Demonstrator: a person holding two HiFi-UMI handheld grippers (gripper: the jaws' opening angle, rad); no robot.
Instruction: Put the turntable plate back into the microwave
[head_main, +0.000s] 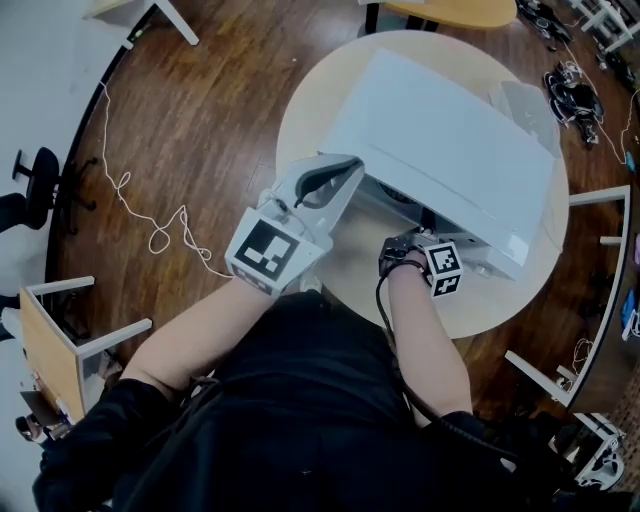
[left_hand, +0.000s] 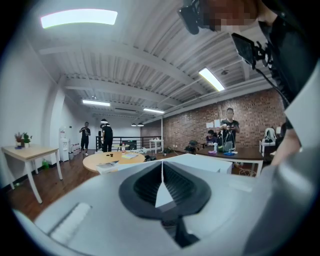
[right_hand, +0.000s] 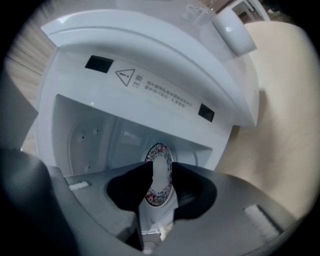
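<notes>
Overhead, the microwave (head_main: 450, 150) stands on the round table (head_main: 300, 110), with my left gripper (head_main: 338, 178) just beside its front corner. Left gripper view: jaws together, nothing between them. Right gripper view: the right gripper (right_hand: 160, 172) is parted, pads clear of the patterned turntable plate (right_hand: 158, 160), the cavity's only content. Risks, as I judge them: plate unseated, or clipped by a jaw on withdrawal.
</notes>
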